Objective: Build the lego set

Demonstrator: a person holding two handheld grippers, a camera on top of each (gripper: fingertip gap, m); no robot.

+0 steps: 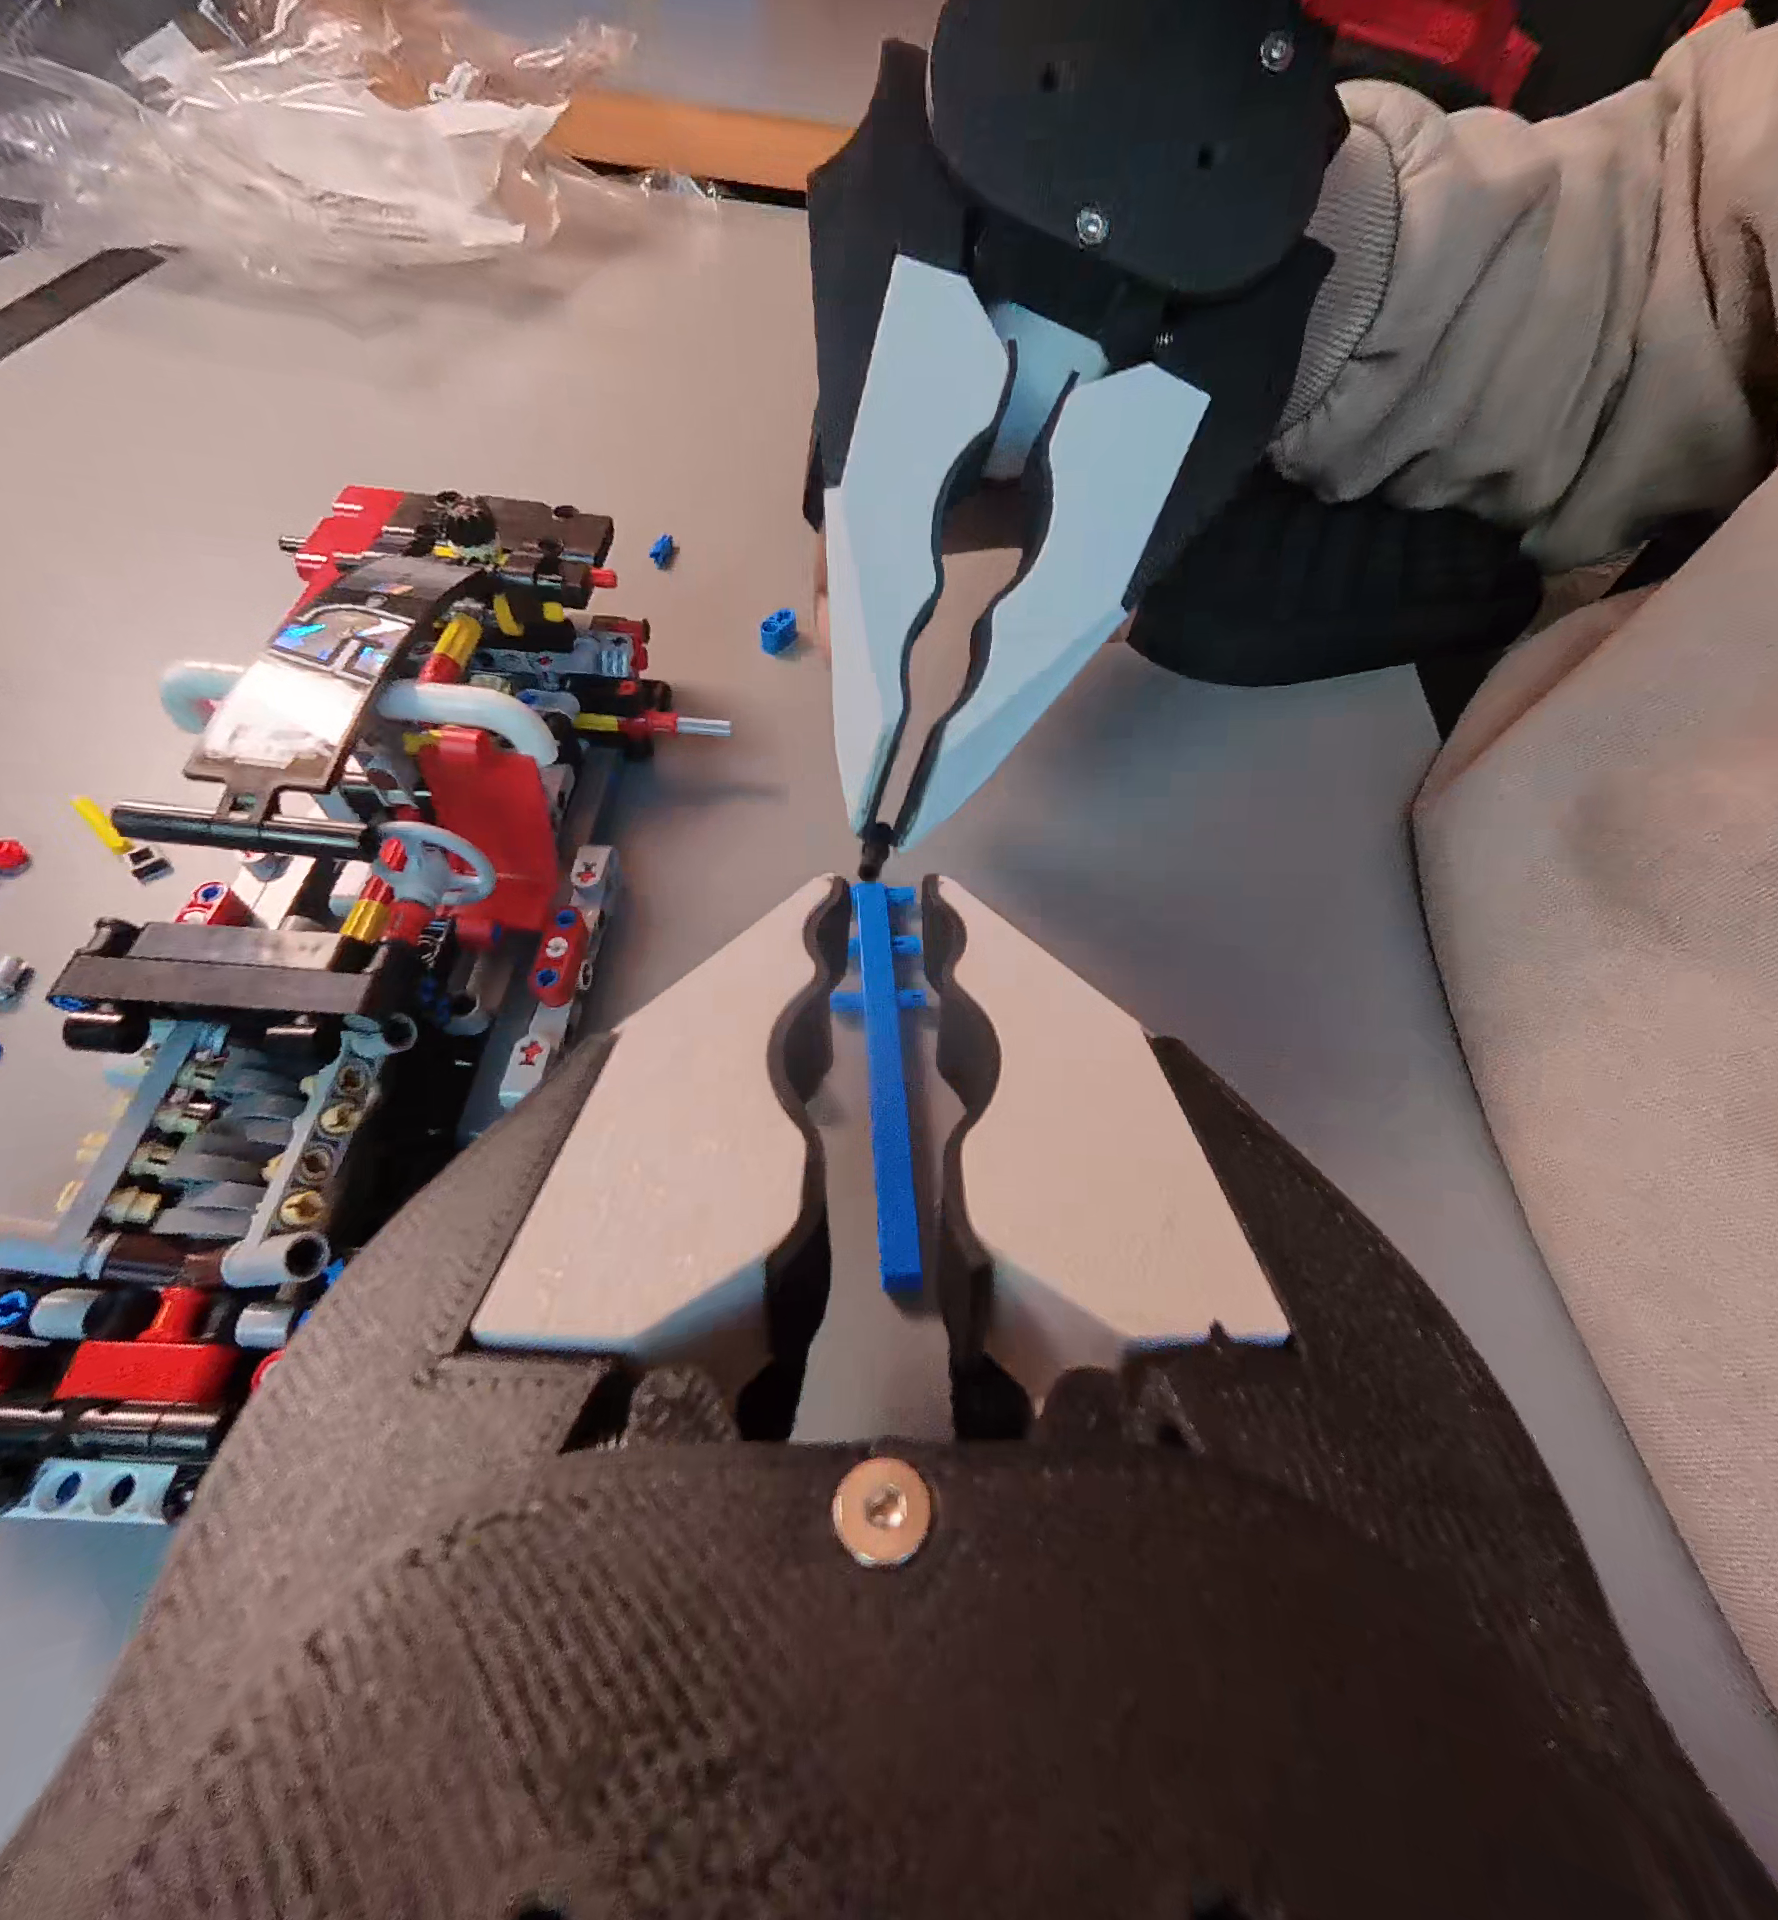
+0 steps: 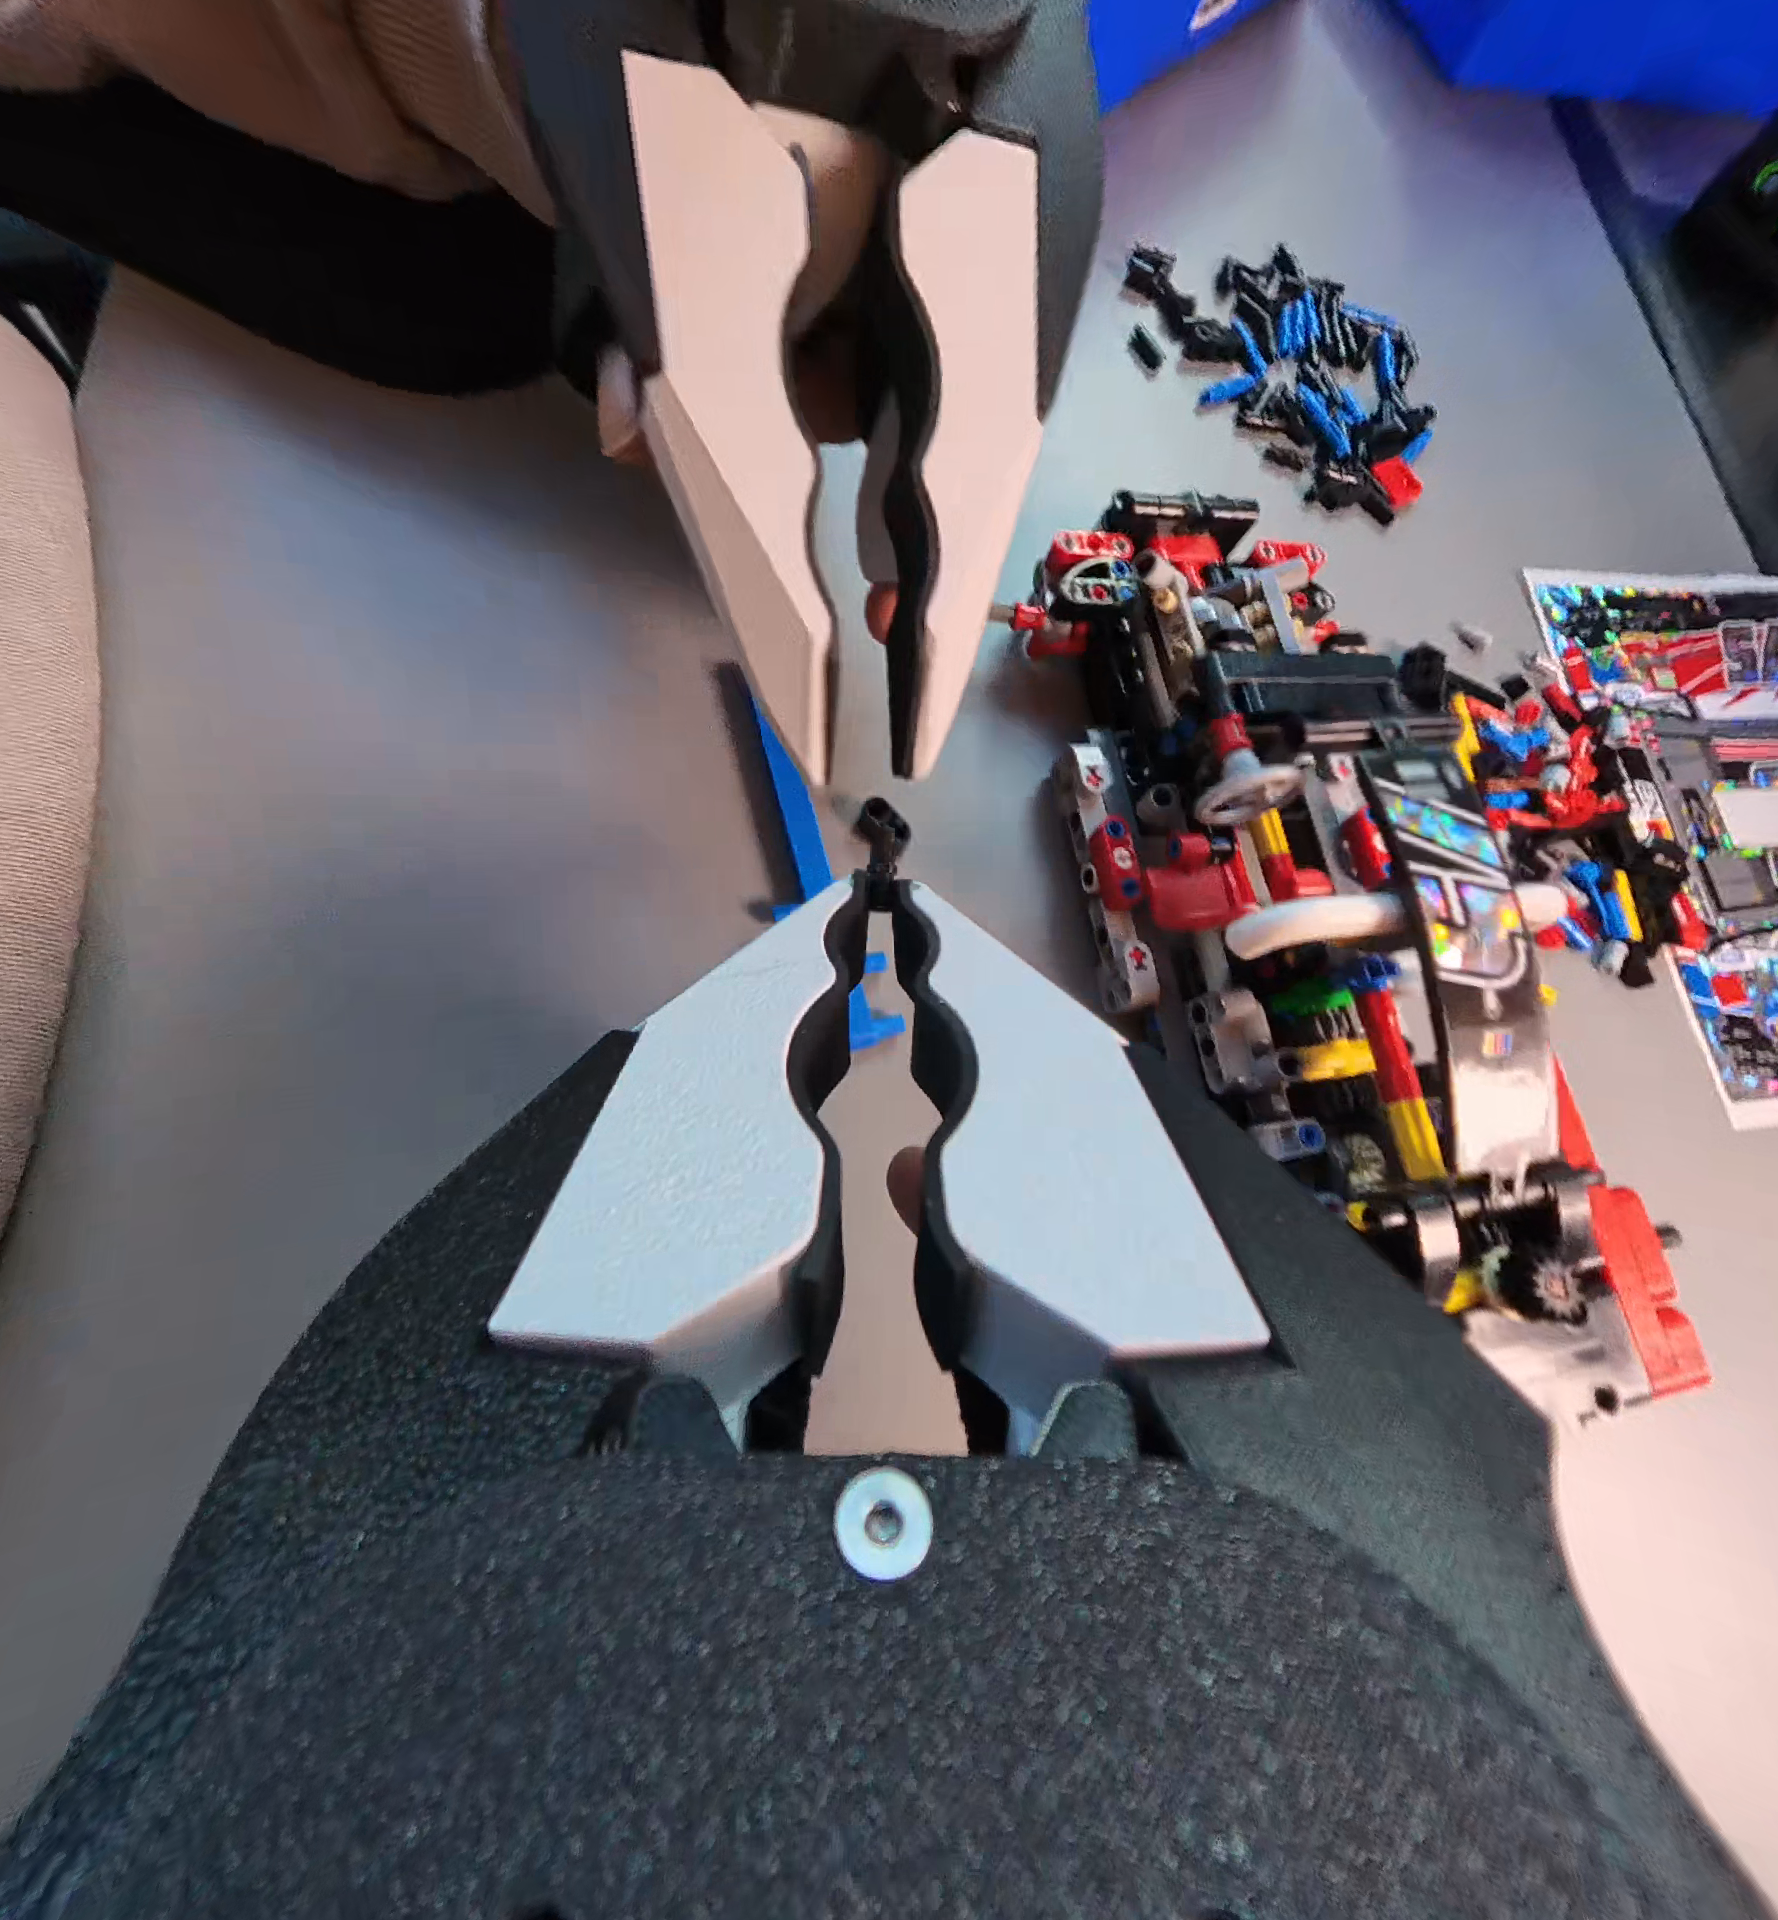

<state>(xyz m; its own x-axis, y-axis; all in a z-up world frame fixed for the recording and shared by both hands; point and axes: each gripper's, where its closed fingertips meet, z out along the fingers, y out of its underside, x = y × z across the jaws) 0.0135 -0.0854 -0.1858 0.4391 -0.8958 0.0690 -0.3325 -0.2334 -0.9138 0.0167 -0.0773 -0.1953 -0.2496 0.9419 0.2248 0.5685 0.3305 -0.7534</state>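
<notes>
A long blue beam (image 1: 887, 1091) with side pins lies on the grey table (image 1: 1124, 935), seen through the gap between my left gripper's fingers. My left gripper (image 1: 885, 888) is open by a narrow gap and hovers over the beam, not gripping it. In the right wrist view the beam (image 2: 783, 800) lies just left of the left gripper (image 2: 864, 771). My right gripper (image 2: 880, 883) is shut on a small black pin (image 2: 881, 826) and holds it tip to tip with the left gripper. The right gripper (image 1: 883, 823) and pin (image 1: 872, 850) also show in the left wrist view.
The part-built red, black and grey car model (image 1: 345, 883) (image 2: 1332, 935) lies beside the grippers. A pile of black and blue pins (image 2: 1300, 364) and a sticker sheet (image 2: 1747, 831) lie beyond it. Clear plastic bags (image 1: 293, 156), loose blue pieces (image 1: 779, 631), a beige sleeve (image 1: 1591, 312). Left and right tips are no more than a few centimetres apart.
</notes>
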